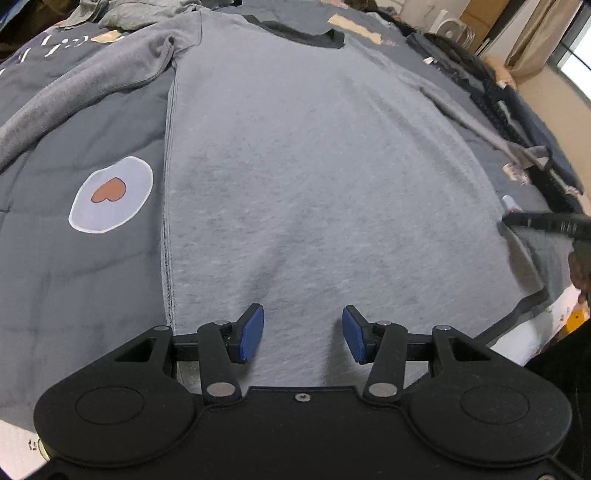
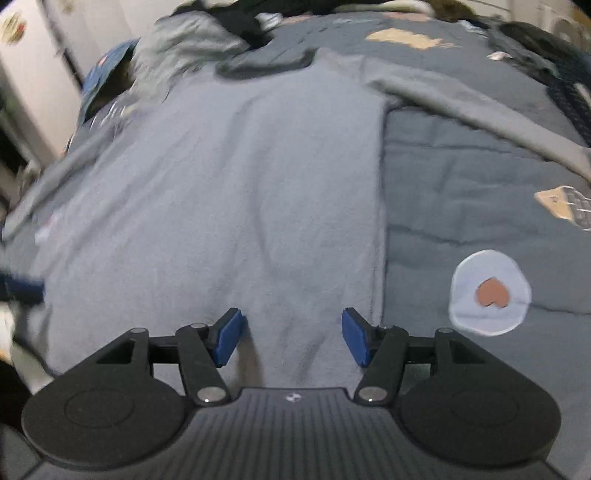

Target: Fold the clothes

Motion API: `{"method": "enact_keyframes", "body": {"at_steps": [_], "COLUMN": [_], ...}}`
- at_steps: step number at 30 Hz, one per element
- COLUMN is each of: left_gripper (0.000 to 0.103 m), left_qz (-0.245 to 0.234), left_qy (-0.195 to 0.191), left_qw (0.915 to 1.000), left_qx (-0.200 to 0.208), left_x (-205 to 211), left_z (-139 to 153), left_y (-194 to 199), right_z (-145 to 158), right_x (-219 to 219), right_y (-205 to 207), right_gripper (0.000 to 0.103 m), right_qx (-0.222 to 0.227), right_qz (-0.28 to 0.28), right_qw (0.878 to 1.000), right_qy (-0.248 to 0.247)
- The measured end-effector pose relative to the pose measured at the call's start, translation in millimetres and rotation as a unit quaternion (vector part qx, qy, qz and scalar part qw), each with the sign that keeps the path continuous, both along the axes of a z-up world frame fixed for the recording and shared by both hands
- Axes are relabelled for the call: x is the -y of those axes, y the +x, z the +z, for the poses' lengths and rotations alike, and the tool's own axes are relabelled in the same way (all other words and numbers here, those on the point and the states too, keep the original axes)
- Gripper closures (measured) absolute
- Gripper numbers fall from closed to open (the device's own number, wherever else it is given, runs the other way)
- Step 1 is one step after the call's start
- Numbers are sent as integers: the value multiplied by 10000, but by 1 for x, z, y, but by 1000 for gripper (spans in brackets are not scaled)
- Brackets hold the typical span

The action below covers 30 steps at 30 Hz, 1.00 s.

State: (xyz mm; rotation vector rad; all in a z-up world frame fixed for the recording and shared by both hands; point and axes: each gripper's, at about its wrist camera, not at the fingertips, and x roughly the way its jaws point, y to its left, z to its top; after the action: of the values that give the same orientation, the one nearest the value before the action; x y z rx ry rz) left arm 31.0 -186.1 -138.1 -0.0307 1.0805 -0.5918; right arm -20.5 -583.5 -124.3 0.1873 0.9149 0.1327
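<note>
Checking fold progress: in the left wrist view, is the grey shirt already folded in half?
No, the grey shirt lies spread flat on the quilt, its dark collar at the far end uncovered.

A bed point(image 1: 92, 280) under a dark grey quilt with a pale oval patch point(image 1: 110, 195) showing a heart. Spread flat on it lies a grey long-sleeved top point(image 1: 314, 177), dark collar at the far end, sleeves out to each side. More clothes point(image 1: 122, 14) are heaped beyond.
</note>
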Motion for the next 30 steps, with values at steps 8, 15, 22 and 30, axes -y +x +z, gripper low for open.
{"method": "enact_keyframes", "body": {"at_steps": [8,15,22,30], "left_gripper": [56,52,48,48], "left_qz": [1249,1728,3264,4166], "left_qy": [-679,595,614,369], "left_qw": [9861,9746,9401,9083], "left_qx": [855,1294,765,124], "left_x": [-44,-132,-266,-342], "left_z": [51,78,88,39], "left_y": [40,111,129,100], "right_z": [55,34,23,27], "right_x": [-20,-42,-56,-77], "right_y": [45,95,106,111], "right_gripper": [40,38,38,38], "right_qx": [1340,1560,1586,1671], "right_qz": [-310,-208,7,310], "right_qw": [9898,9822,9775,9731], "right_qy": [377,1028,1393,1556]}}
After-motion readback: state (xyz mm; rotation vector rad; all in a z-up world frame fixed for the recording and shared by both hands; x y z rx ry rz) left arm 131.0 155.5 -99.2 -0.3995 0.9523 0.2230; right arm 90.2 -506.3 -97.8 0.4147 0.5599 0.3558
